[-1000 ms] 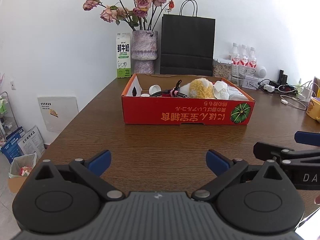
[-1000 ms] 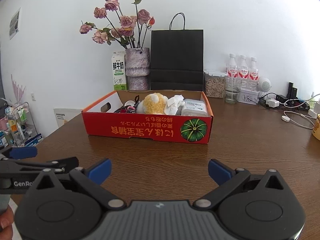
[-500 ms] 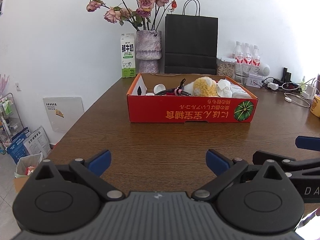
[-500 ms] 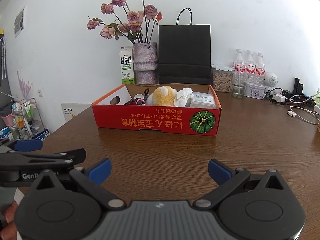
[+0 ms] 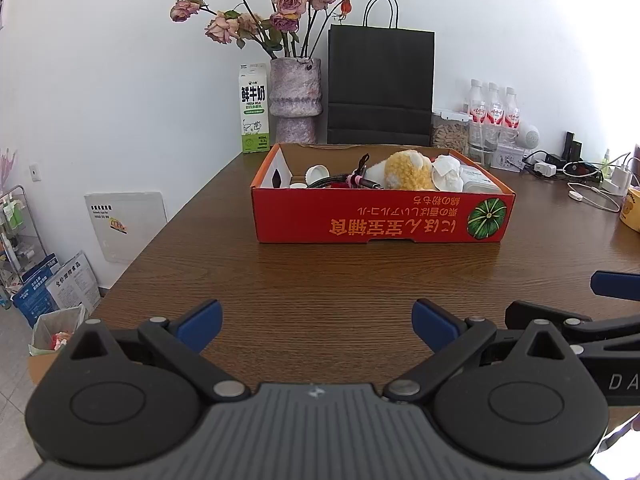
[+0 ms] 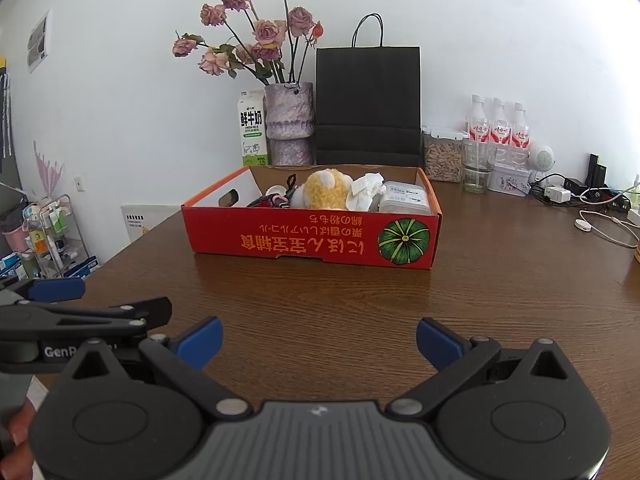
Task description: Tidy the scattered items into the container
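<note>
Left wrist view: red box [image 5: 380, 216] upper centre, long side facing left gripper [image 5: 316, 322]; both grippers released, empty.

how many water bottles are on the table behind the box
3, upright in a row at the back right by the wall: left bottle, middle bottle, right bottle, behind a glass jar. More could be hidden behind them.

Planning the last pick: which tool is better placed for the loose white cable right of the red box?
Right, probably. The white cable lies on the table to the red box's right, on the right tool's side; the left tool sits further left. Both tools are open and empty.
</note>
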{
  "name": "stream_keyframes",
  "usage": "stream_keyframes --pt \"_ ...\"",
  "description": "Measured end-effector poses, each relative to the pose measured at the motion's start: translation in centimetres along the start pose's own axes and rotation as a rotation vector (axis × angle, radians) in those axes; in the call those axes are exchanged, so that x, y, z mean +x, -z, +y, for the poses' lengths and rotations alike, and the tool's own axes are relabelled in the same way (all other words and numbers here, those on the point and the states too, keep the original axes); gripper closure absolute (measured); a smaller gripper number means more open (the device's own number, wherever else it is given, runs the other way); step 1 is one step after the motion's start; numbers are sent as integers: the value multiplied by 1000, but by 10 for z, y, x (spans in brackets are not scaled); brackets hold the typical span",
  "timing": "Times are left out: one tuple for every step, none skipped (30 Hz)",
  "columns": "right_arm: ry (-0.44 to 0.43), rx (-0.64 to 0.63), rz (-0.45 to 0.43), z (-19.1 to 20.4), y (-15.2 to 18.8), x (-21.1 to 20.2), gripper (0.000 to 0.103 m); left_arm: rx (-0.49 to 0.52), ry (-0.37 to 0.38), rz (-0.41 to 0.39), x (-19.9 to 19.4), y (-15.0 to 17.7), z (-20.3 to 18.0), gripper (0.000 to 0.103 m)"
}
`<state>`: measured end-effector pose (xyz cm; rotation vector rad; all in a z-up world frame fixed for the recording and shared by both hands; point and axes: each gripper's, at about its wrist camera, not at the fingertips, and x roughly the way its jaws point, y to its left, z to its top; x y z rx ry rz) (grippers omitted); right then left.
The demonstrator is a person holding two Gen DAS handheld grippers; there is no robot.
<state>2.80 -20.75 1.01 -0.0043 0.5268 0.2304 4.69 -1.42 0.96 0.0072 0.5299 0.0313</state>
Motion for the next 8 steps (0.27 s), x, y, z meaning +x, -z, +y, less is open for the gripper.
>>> stream_keyframes --pt "0 0 0 0 0 0 0 0 0 1 0 0 0 0" --pt "0 0 1 0 0 0 0 0 1 3 0 0 0 0" --pt "1 -1 2 0 0 1 0 0 1 4 1 0 0 0" --pt "2 -1 3 0 0 1 0 1 0 6 1 0 0 0" --pt "1 -1 4 0 0 2 0 2 1 6 1 0 0 0" --pt "1 0 4 -1 0 2 0 0 1 5 1 0 0 0" --pt "0 0 4 -1 1 2 0 -1 2 6 1 0 0 0" --pt "-1 1 5 -1 1 2 0 -1 0 5 2 0 0 0"
